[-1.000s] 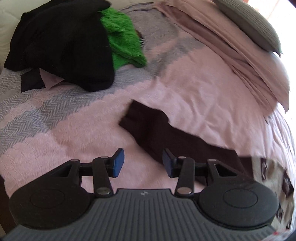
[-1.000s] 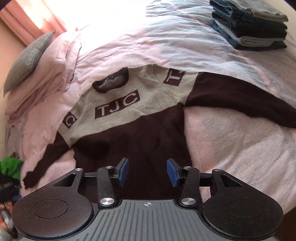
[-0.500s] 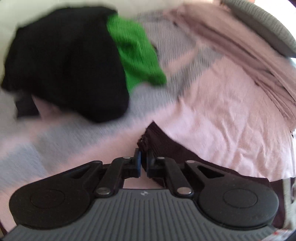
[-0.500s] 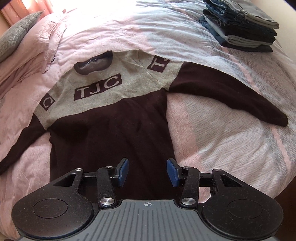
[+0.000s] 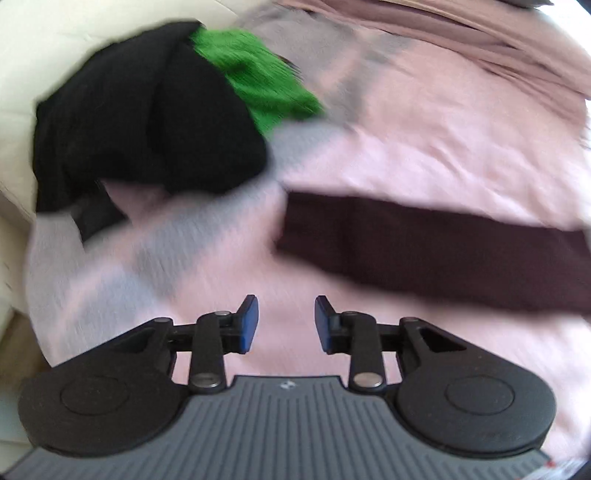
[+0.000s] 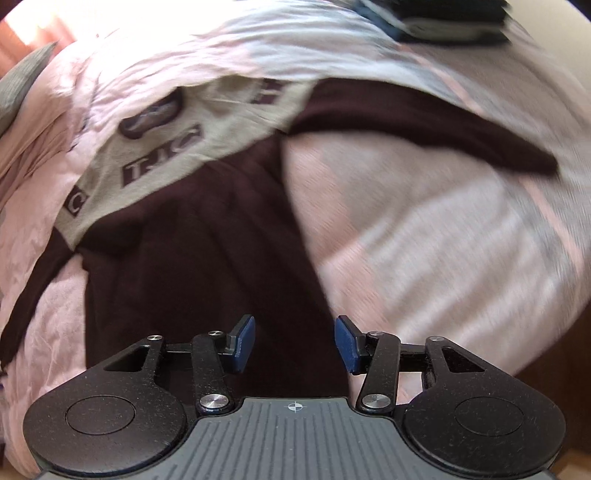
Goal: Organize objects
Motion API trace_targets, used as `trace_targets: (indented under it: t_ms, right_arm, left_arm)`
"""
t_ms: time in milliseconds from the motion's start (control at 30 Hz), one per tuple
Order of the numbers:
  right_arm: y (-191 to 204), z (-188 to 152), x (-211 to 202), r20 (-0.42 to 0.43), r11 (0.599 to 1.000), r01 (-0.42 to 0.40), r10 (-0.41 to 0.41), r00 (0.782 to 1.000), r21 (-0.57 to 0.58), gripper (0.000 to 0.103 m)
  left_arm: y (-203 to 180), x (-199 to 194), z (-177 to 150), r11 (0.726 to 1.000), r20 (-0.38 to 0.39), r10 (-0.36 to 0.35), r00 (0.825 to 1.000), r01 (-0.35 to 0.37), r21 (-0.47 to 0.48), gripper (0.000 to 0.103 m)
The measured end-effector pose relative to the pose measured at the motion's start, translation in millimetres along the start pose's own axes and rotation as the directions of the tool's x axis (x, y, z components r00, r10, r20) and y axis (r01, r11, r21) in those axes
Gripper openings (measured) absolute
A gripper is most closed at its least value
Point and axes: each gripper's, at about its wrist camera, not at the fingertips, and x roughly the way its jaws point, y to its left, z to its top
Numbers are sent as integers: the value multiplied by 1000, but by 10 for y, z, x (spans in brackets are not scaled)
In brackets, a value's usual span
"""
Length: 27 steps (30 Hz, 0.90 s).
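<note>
A dark maroon sweater [image 6: 207, 251] with a beige yoke lettered "TJC" lies spread flat on the pink bed cover. Its right sleeve [image 6: 424, 125] stretches out to the right. Its left sleeve [image 5: 436, 251] lies straight across the right half of the left wrist view. My left gripper [image 5: 283, 323] is open and empty over bare cover, a little short of the sleeve's cuff. My right gripper [image 6: 294, 343] is open and empty above the sweater's lower hem.
A heap of black clothing [image 5: 147, 118] with a green garment [image 5: 258, 77] sits at the far left of the bed. A stack of folded dark clothes [image 6: 443, 18] sits at the far right. A grey pillow [image 6: 22, 77] lies at the head.
My left gripper, shut on the sleeve cuff half a second ago, has opened and drawn back; the sleeve now lies straighter. The right gripper has stayed open and shifted over the hem.
</note>
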Motion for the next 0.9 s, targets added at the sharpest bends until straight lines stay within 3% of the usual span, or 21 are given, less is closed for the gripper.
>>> trace_targets:
  t_ms: [67, 100, 133, 200, 233, 267, 367, 500, 633, 700, 733, 767, 800, 900]
  right_arm:
    - [-214, -118, 57, -22, 999, -16, 17, 1000, 50, 47]
    - [-321, -180, 93, -34, 997, -27, 29, 999, 76, 47]
    - [-410, -237, 133, -45, 995, -40, 45, 998, 96, 47]
    - [-563, -353, 211, -64, 988, -79, 88, 994, 132, 47]
    - [-624, -410, 246, -70, 984, -102, 113, 991, 147, 47]
    - [-684, -469, 283, -73, 979, -128, 142, 987, 161, 47]
    - [-802, -593, 390, -80, 963, -202, 219, 972, 181, 47]
    - [-911, -669, 509, -63, 945, -270, 285, 956, 184, 47]
    - [-1013, -724, 630, -10, 917, -330, 341, 940, 223, 47]
    - [-1041, -742, 703, -1, 901, -357, 368, 930, 247, 46]
    - [-1043, -743, 726, 3, 894, -371, 382, 924, 251, 40]
    - [-1033, -742, 730, 8, 895, -374, 384, 923, 242, 7]
    - [-1011, -726, 725, 0, 907, -360, 369, 929, 220, 0]
    - [-995, -686, 486, 41, 922, -363, 361, 932, 136, 0]
  left_arm:
    - [-150, -268, -281, 985, -56, -151, 987, 155, 72, 28]
    - [-253, -412, -444, 959, -100, -253, 962, 263, 107, 28]
    - [-357, -529, -594, 924, -145, -345, 927, 363, 124, 28]
    - [-590, -725, -903, 827, -250, -507, 825, 547, 127, 29]
    - [-697, -794, -1040, 792, -284, -550, 785, 598, 121, 29]
    - [-806, -851, -1172, 765, -308, -574, 758, 631, 128, 29]
    - [-1026, -887, -1489, 742, -369, -586, 721, 661, 113, 29]
    - [-1089, -853, -1756, 758, -388, -587, 711, 650, 45, 29]
    - [-1124, -786, -1932, 746, -400, -620, 675, 665, -36, 30]
    - [-1169, -746, -1994, 756, -393, -609, 689, 653, -28, 29]
    - [-1179, -720, -2019, 760, -390, -608, 691, 649, -35, 25]
    - [-1170, -702, -2032, 763, -384, -609, 694, 645, -46, 18]
    - [-1156, -707, -2035, 766, -378, -608, 698, 641, -50, 3]
    - [-962, -991, -1966, 751, -245, -640, 728, 660, -2, 2]
